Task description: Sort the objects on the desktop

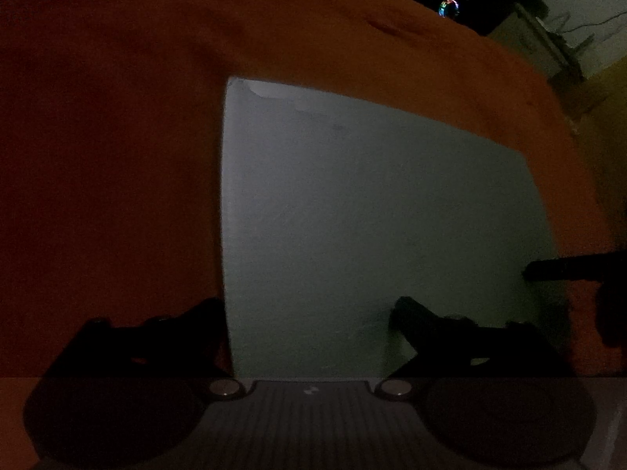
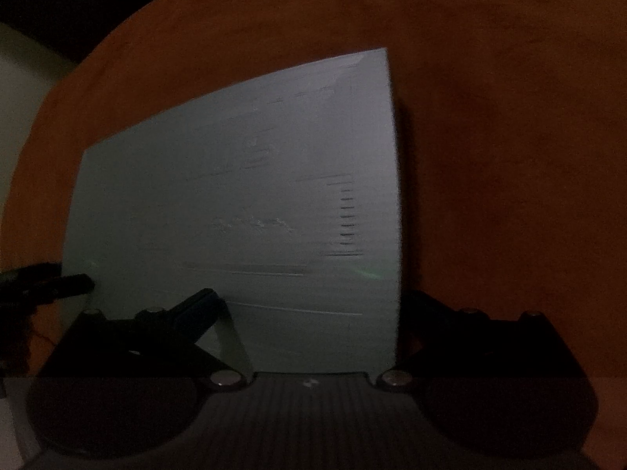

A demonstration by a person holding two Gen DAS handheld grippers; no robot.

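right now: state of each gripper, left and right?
Left gripper: open, fingers straddling the white sheet, not pinching it.
Right gripper: open, over the same sheet's other side.

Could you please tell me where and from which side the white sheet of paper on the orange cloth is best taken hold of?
Probably at the sheet of paper's near edge, coming down from above. It lies flat on the orange cloth, so one finger must slip under.

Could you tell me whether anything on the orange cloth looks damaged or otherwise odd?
The pale sheet on the orange cloth has a scuffed, peeled-looking patch at its far corner in the left wrist view. In the right wrist view its print looks smeared, though that may be blur in the dim light. Nothing else stands out.
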